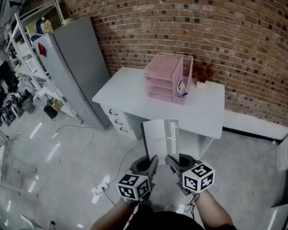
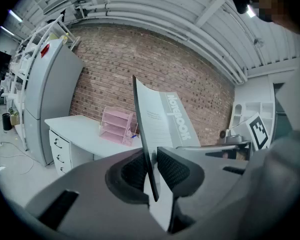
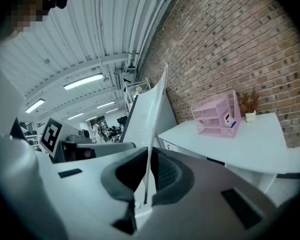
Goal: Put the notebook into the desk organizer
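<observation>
Landmark: pink desk organizer [image 1: 168,78], on the white surface [image 1: 129,99], toward its back-right part, close to the brick wall [image 1: 206,23].
Notebook: the notebook [image 1: 162,137] is held in the air, off the surface's front edge, well short of the organizer. It stands roughly upright with the cover toward the head cam.
Left hand-held gripper: the left hand-held gripper [image 2: 151,169] has its jaws nearly together, pinching the notebook's lower edge at the left part.
Right hand-held gripper: the right hand-held gripper [image 3: 147,171] has its jaws almost closed, with the thin notebook clamped between the pads, just beside the left one.
Edges: the surface's front and left edges are bare; the organizer sits well in from both.
Open room: wide bare top left of and in front of the organizer. Floor [image 1: 62,176] between the notebook and the surface is open, with cables [image 1: 72,138] off to the left.
Organizer contents: trays look mostly bare; a small white item w/ a blue bit [image 1: 181,87] sits at its right side, can't tell what.
Beside organizer: a small potted dry plant [image 1: 201,75] just right of it.
Far left of organizer: grey fridge [image 1: 74,66], apart from the surface.
</observation>
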Demonstrator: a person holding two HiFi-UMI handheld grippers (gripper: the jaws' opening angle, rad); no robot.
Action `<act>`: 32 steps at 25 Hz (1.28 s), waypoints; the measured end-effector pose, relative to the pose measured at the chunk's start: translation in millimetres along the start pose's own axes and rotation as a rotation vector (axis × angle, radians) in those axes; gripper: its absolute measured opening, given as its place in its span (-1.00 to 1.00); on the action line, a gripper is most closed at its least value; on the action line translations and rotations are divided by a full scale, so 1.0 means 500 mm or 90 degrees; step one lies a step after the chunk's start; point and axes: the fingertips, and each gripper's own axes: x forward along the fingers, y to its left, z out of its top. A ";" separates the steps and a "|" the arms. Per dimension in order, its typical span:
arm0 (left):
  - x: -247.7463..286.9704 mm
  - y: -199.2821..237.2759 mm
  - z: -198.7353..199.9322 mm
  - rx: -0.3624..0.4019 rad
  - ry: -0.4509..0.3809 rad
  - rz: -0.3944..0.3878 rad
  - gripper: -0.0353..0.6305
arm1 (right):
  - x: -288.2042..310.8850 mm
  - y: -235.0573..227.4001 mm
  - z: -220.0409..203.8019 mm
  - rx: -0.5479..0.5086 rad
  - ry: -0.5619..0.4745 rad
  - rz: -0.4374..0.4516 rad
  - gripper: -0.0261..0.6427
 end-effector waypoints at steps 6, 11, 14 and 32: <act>-0.009 0.007 0.000 -0.002 -0.002 0.000 -0.73 | 0.007 0.010 -0.001 -0.001 -0.002 0.001 -0.86; -0.013 0.020 0.001 -0.004 0.000 0.002 -0.73 | 0.019 0.015 -0.003 -0.005 0.000 -0.002 -0.84; -0.015 0.037 0.003 -0.007 0.006 0.001 -0.73 | 0.036 0.018 -0.004 0.002 0.005 -0.003 -0.84; -0.003 0.286 0.027 -0.040 0.032 -0.021 -0.73 | 0.284 0.031 -0.004 0.043 0.042 -0.025 -0.84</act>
